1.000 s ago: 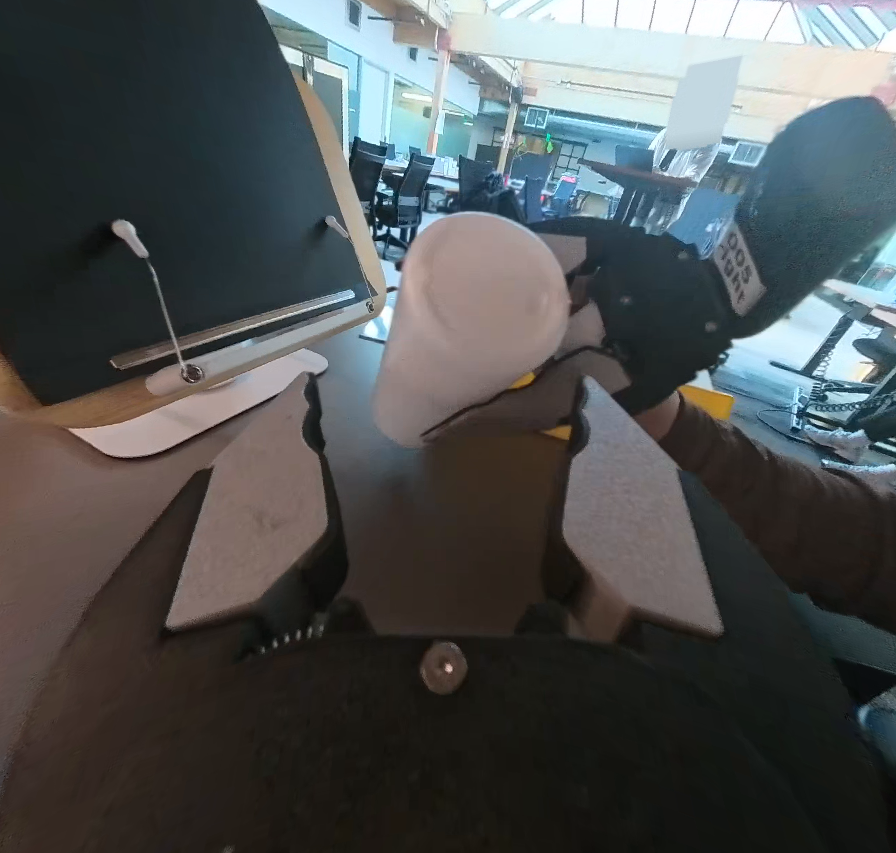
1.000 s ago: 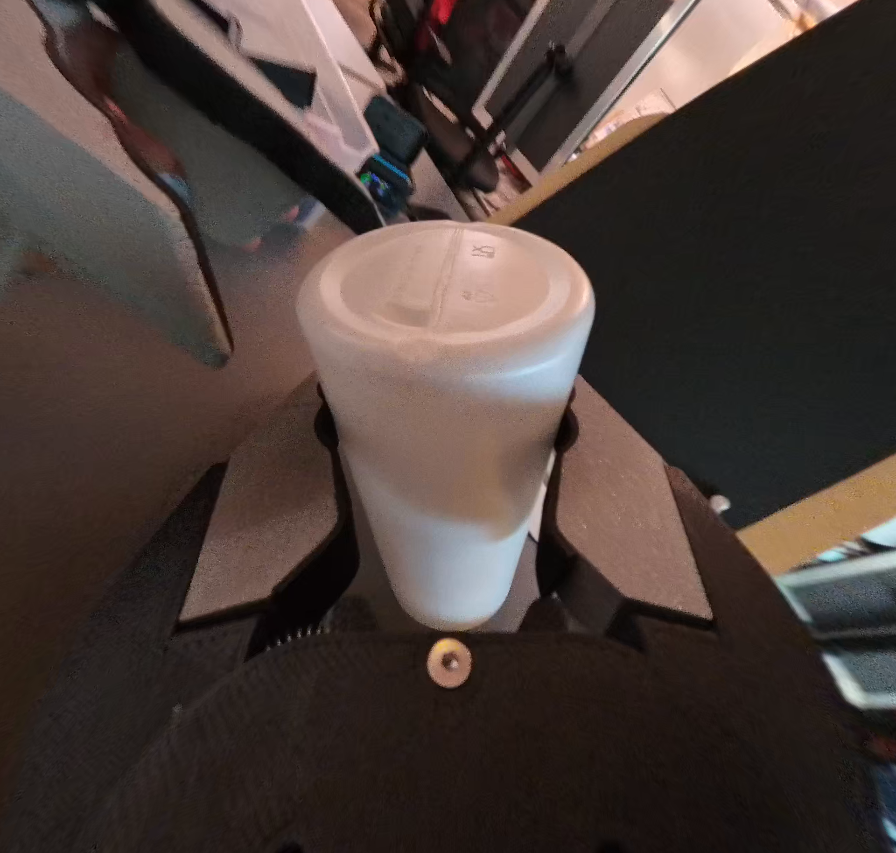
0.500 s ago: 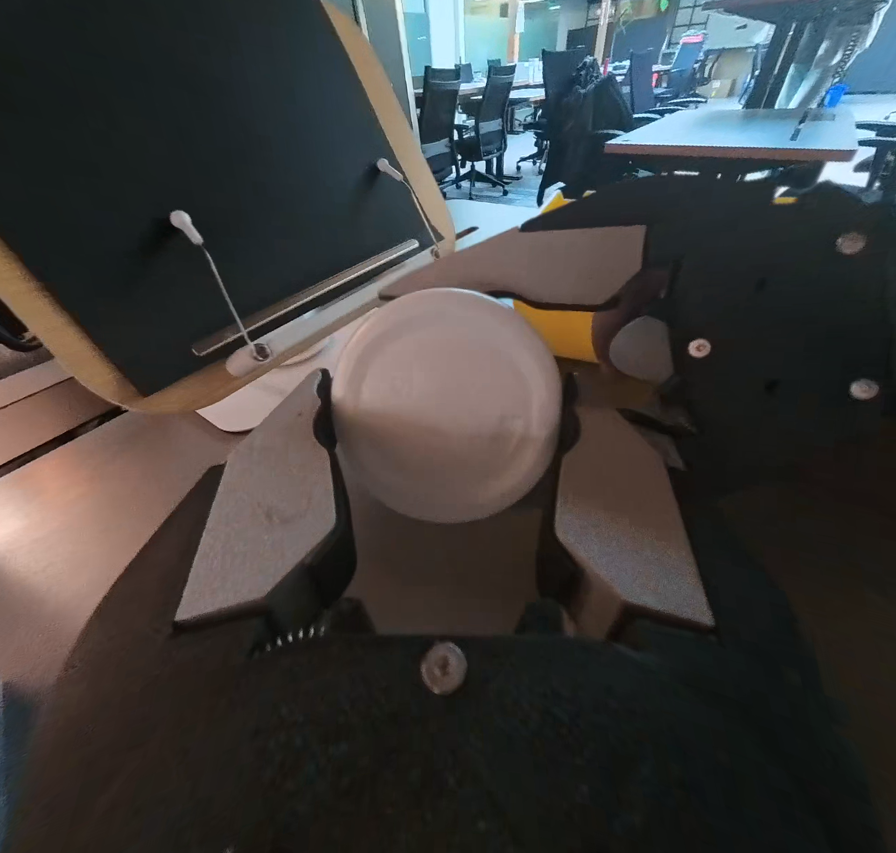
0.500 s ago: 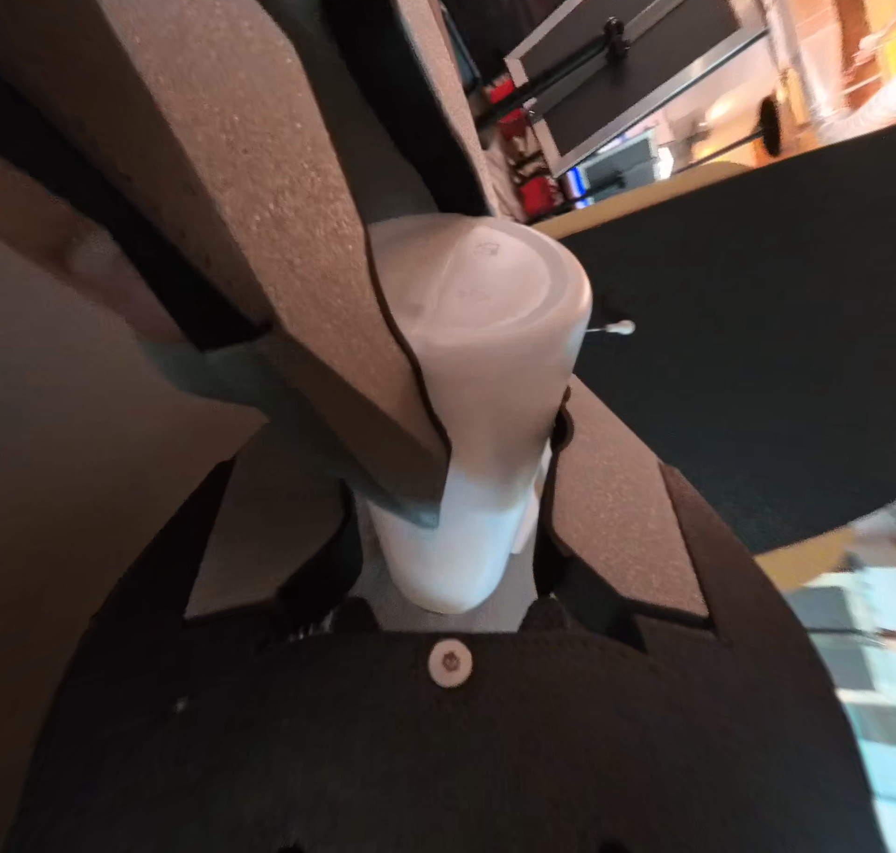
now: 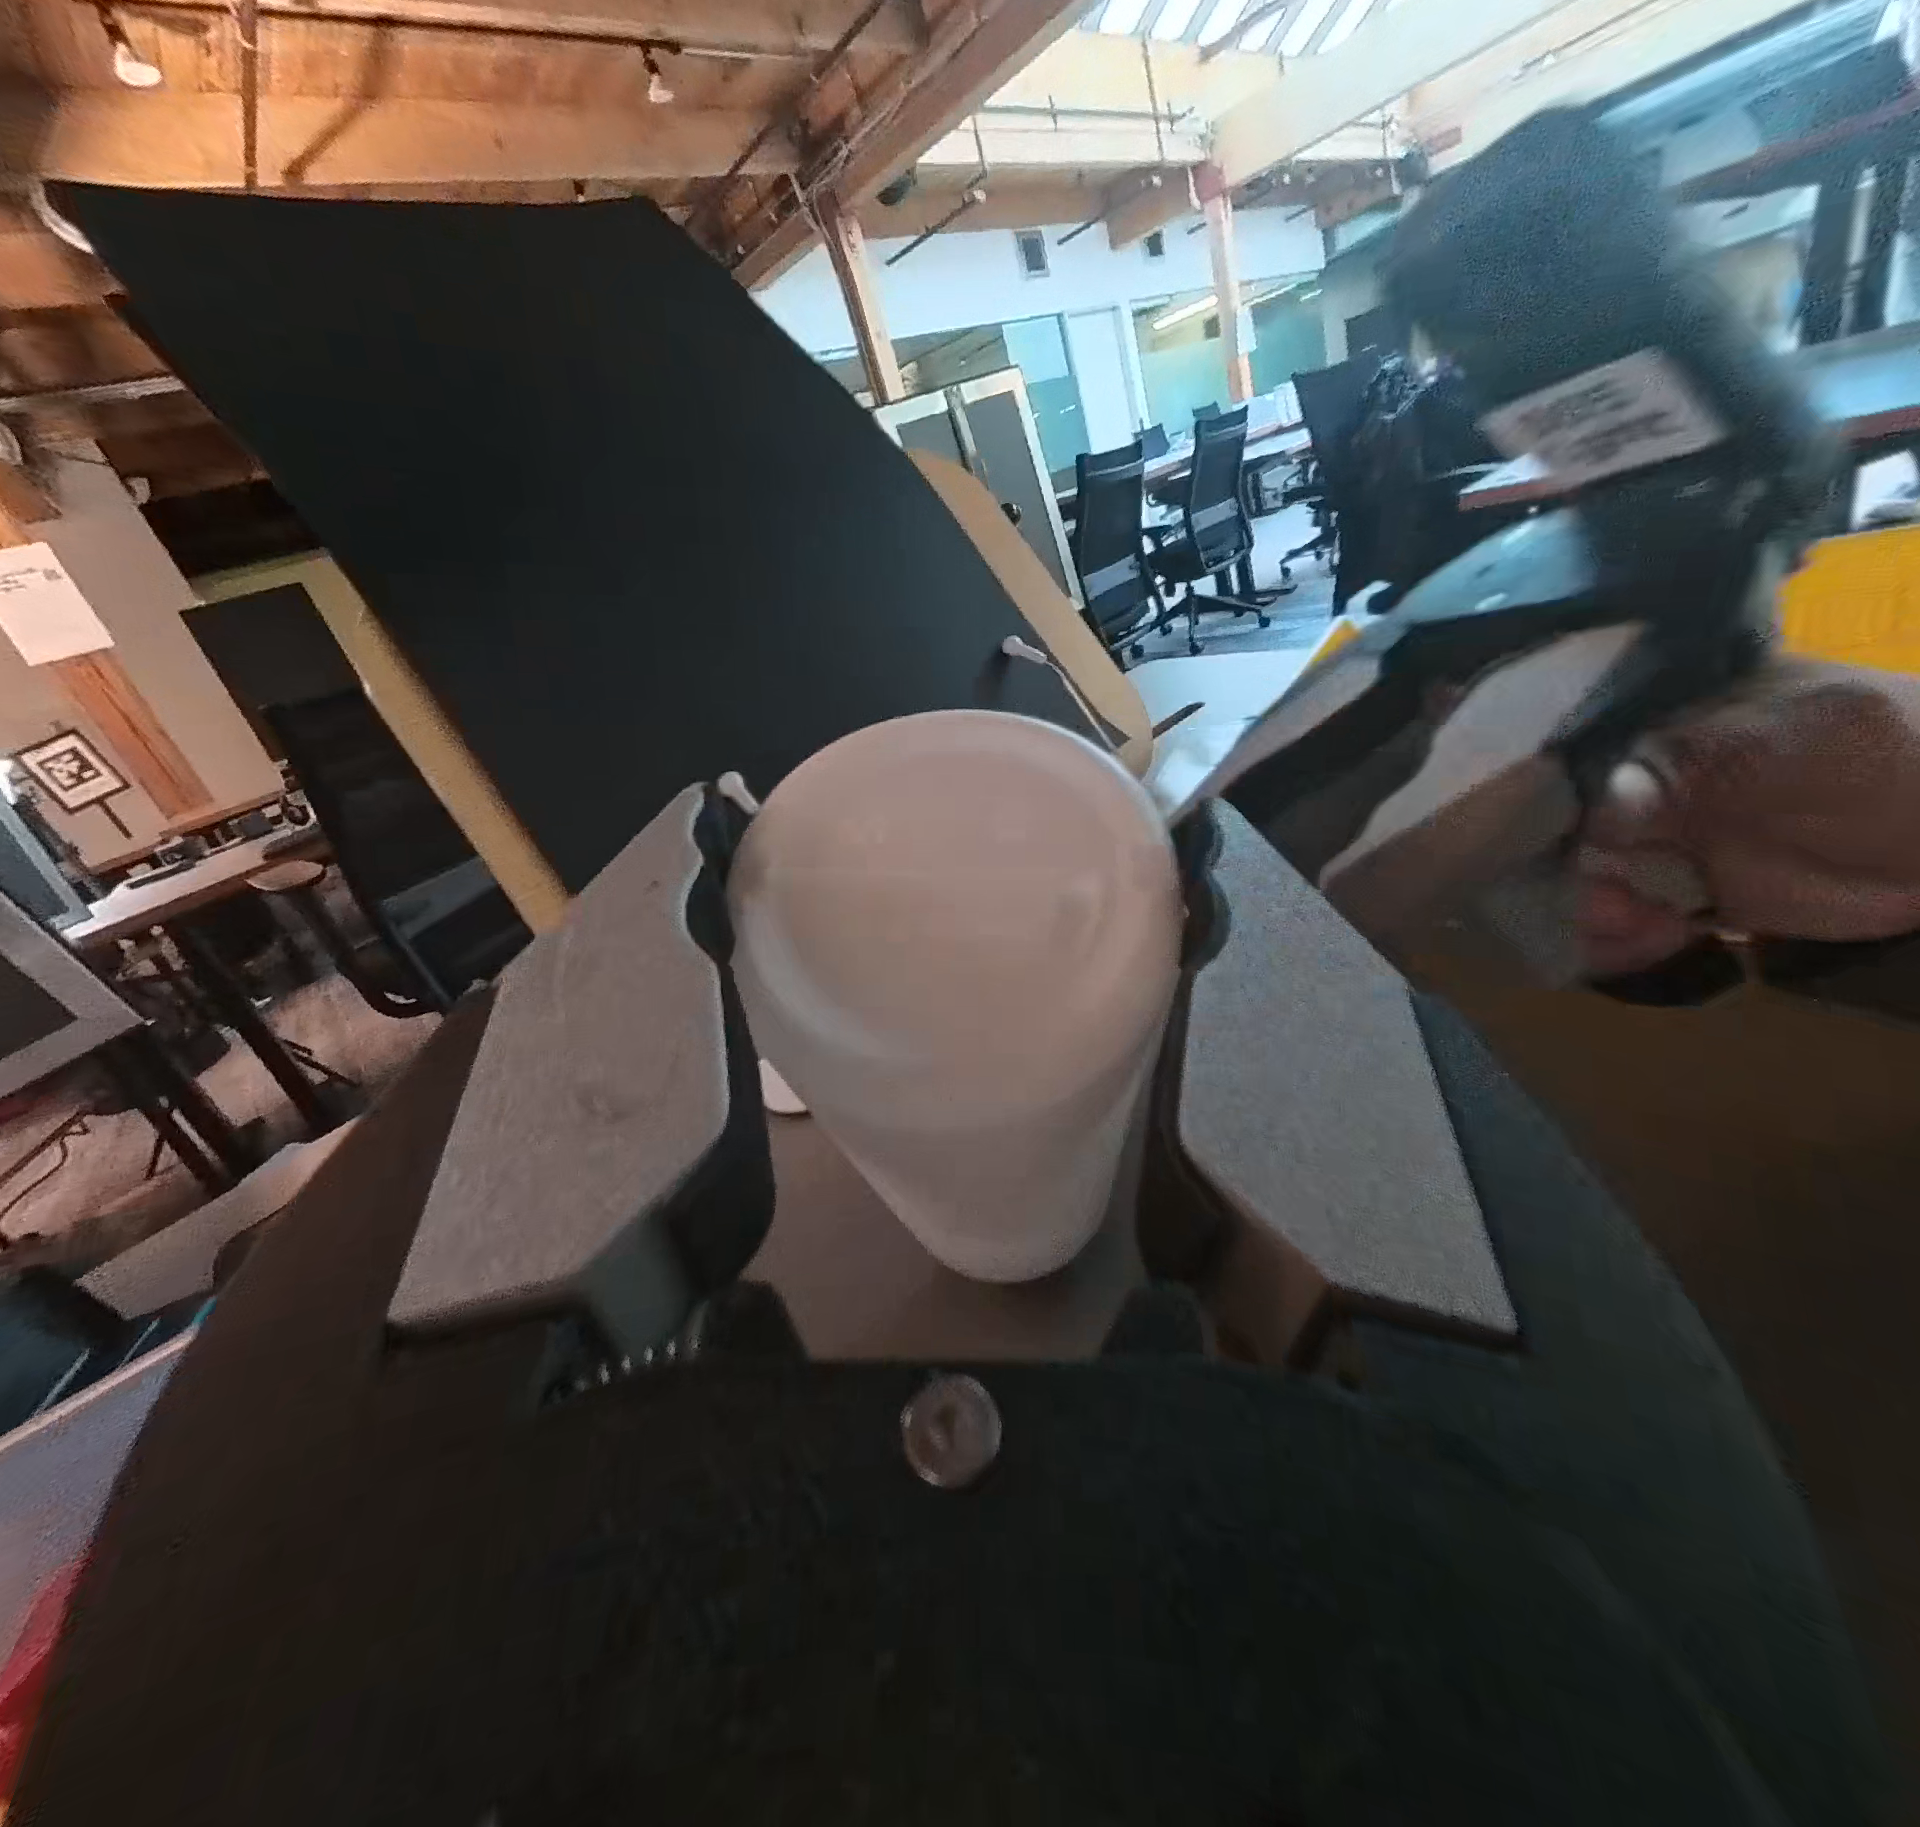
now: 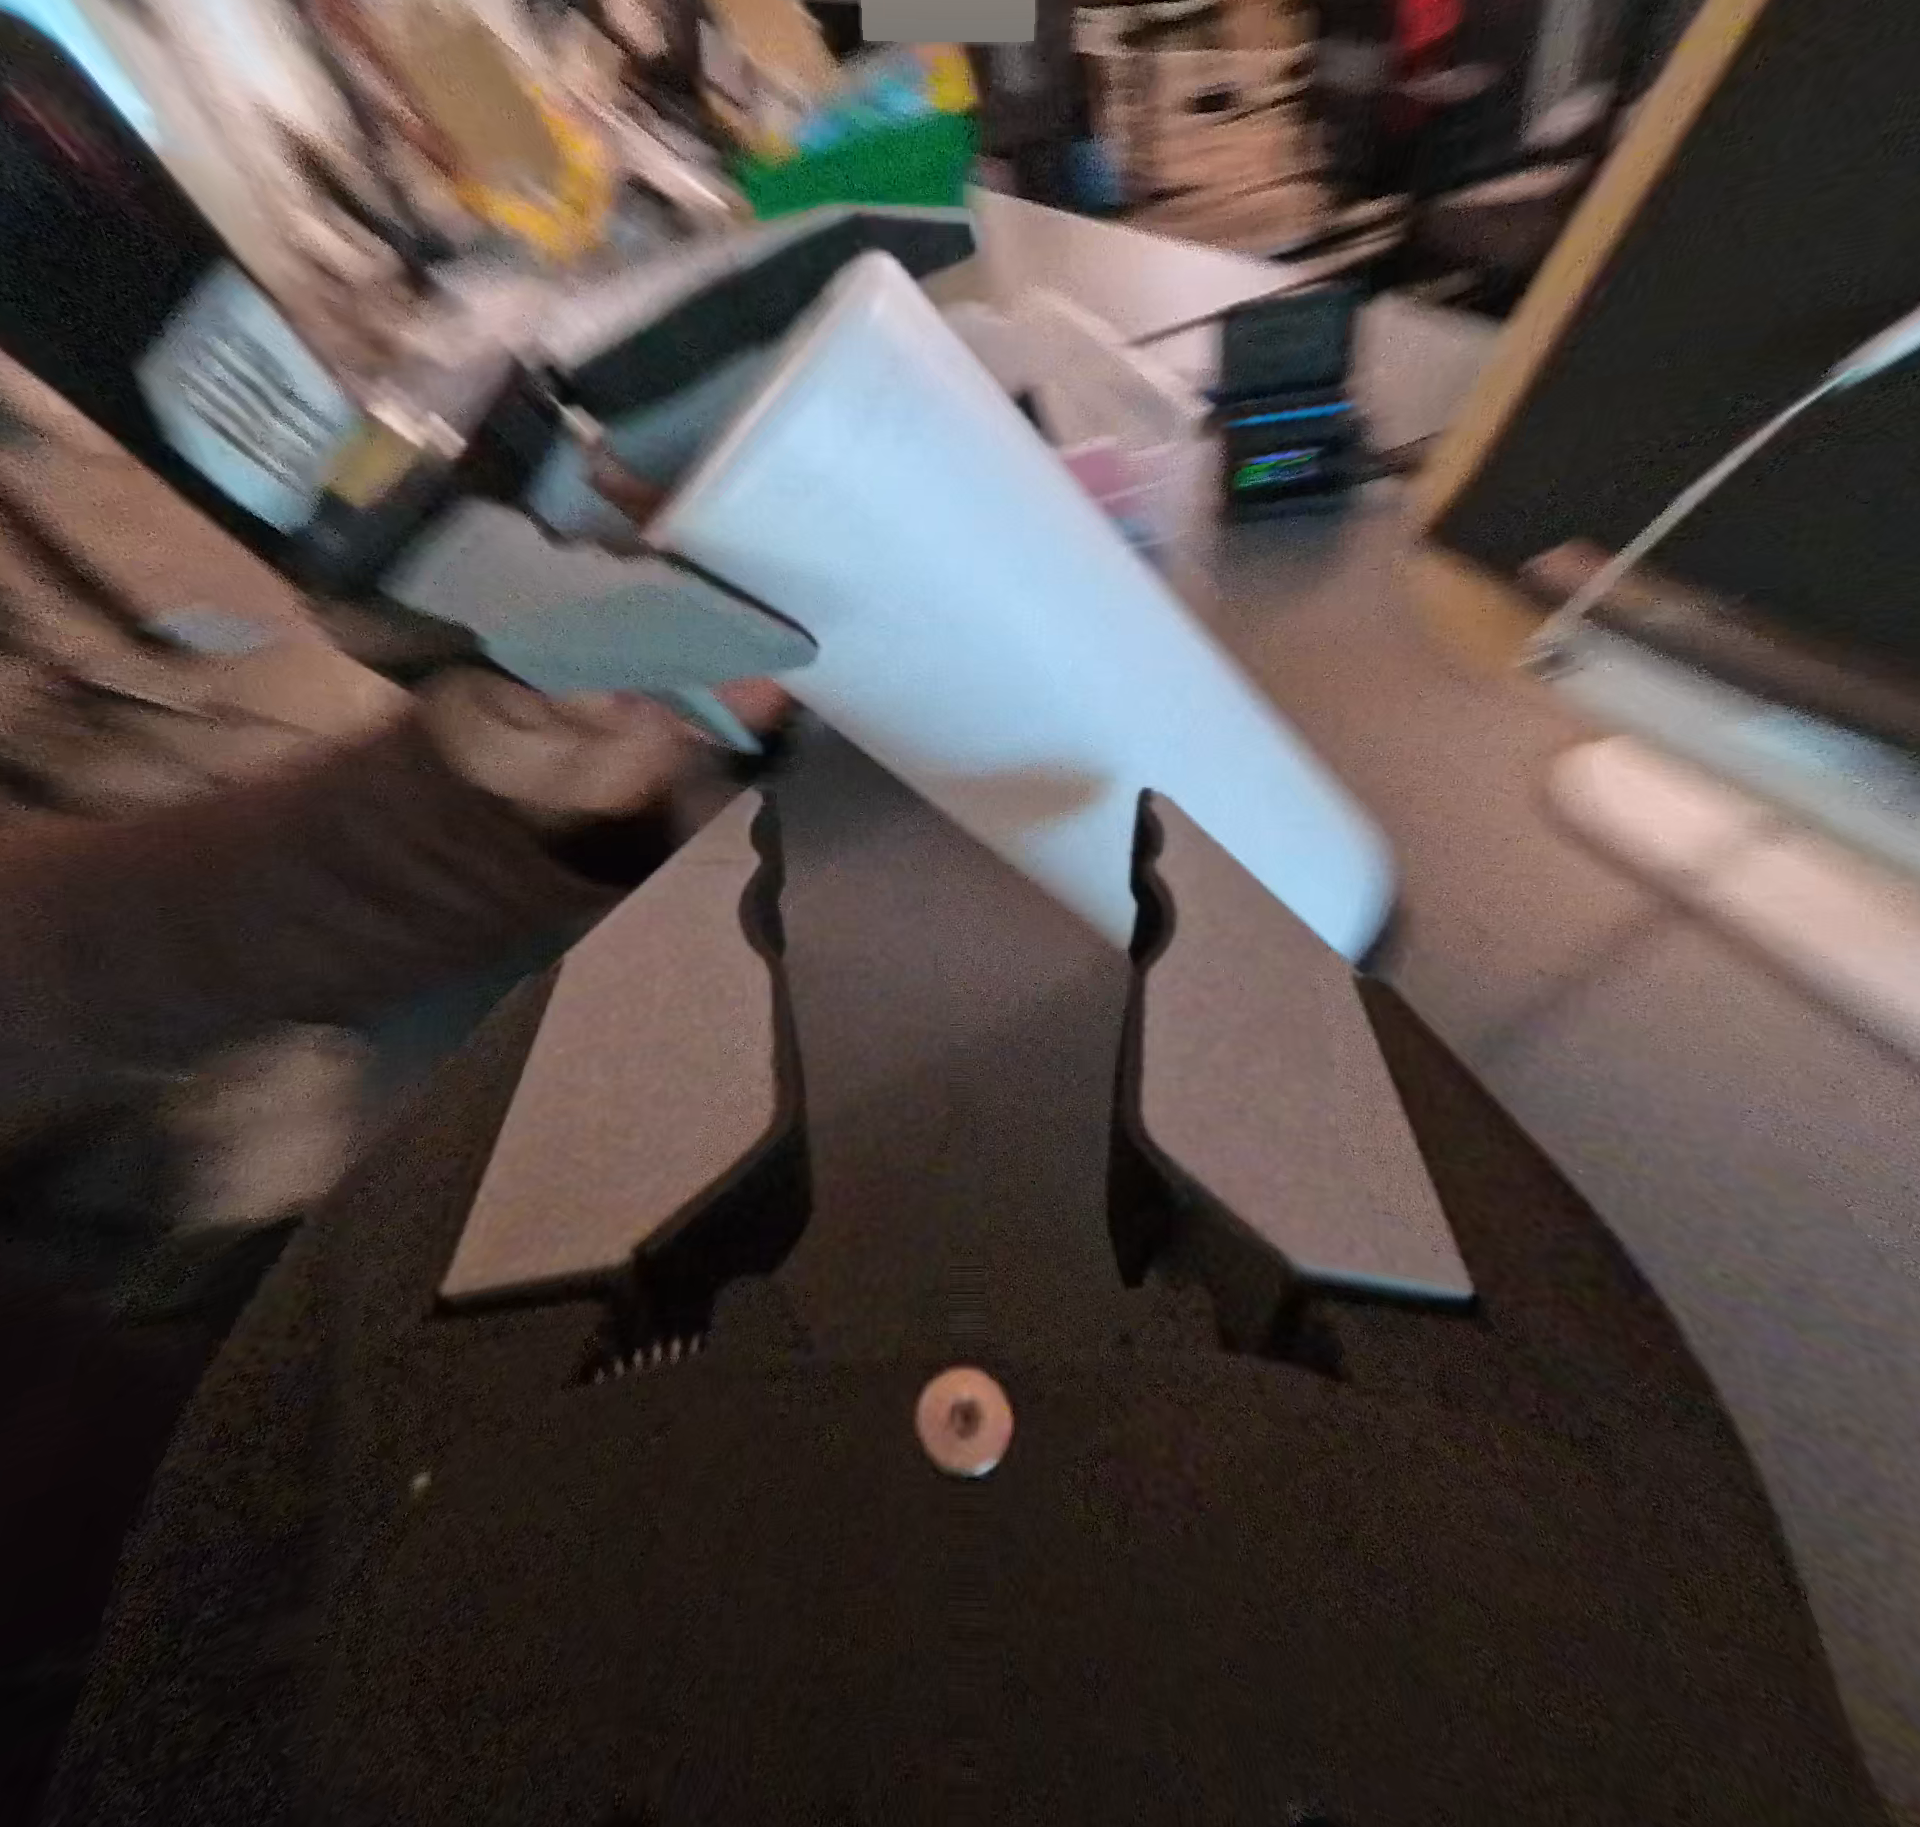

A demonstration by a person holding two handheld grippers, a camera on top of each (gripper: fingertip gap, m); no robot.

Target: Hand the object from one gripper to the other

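Handover looked basically done: left gripper clamped the white cup between its fingers (cup tilted in the right wrist view). Right gripper was released and empty, at 2 o'clock of the cup. Left: pulling clear.

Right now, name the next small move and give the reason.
Probably draw the right gripper further back, clear of the tall white plastic cup. The left gripper is shut on the cup, while the right one's jaws stand open and empty beside it, so the handover looks done.
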